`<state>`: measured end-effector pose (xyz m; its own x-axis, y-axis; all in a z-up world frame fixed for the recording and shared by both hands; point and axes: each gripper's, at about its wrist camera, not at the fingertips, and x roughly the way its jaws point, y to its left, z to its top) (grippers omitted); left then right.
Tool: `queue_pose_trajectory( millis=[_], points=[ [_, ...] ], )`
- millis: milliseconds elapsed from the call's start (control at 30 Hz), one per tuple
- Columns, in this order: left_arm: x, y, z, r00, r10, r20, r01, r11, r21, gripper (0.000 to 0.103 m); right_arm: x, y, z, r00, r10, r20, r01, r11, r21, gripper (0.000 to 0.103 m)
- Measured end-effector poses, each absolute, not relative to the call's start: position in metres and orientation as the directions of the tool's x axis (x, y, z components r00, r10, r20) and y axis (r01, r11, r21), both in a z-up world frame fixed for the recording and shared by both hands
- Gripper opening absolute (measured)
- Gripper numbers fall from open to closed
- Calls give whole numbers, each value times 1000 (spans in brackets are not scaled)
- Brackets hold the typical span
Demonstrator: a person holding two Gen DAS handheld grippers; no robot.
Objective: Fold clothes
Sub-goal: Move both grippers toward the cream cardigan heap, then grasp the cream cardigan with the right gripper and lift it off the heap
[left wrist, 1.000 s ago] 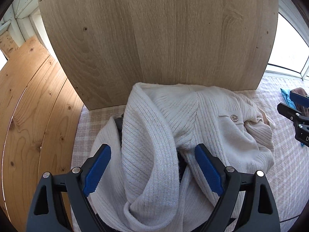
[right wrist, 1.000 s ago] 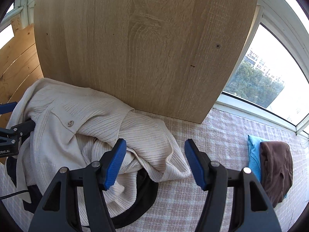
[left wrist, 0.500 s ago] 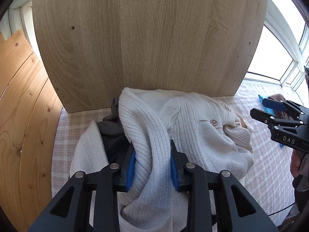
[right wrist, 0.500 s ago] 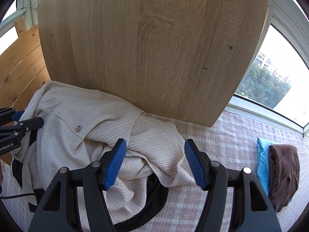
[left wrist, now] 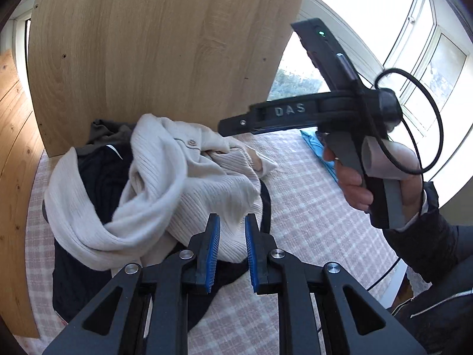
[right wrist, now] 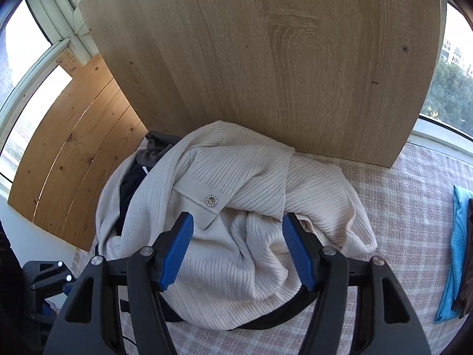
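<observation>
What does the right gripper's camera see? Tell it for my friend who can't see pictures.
A crumpled cream ribbed sweater with a sparkly button lies heaped on dark clothes on a pink checked cloth, against a big wooden board. The right gripper hovers with its blue-padded jaws wide open on either side of the sweater. Folded blue and brown clothes sit at the right edge.

Black grippers, blue-padded jaws; dark zipped jacket sleeve (left wrist: pixel 428 236).

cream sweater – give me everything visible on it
The cream rib-knit sweater lies crumpled in a loose heap, unfolded, on the pink checked cloth, draped over dark garments and against the upright wooden board. A flap carries a round sparkly button. The right gripper is open above it; the left gripper, nearly closed, holds none of it.
</observation>
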<state>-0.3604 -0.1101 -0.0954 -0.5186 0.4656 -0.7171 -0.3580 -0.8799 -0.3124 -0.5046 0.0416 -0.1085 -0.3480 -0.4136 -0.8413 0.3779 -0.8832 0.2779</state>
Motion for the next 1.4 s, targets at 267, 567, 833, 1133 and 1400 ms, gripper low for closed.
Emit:
queue_pose_trajectory(
  millis=[267,567,833,1133,1400],
  points=[
    [-339,-109,-78,-613,305,-729,-305,-942,-138,32,-533,-2,-110,-305,-364,-880,398,-888,230,62],
    [-333,-151,-80,-662,194,-724,-159,-980,-117,42,-569,-67,-128,-185,-258,-948,420,-893,161,62],
    [-326,-178,-81,-676,180,-714,-112,-983,-143,46,-573,-36,-121,-168,-294,-941,343,-912,224,62],
    [-327,-181,-76,-690,185,-700,-119,-983,-143,46,-569,-57,-114,-103,-375,-921,360,-877,317,62],
    [-324,-193,-79,-685,156,-712,-83,-987,-136,46,-546,-91,-121,-171,-259,-951,512,-848,139,36]
  ],
)
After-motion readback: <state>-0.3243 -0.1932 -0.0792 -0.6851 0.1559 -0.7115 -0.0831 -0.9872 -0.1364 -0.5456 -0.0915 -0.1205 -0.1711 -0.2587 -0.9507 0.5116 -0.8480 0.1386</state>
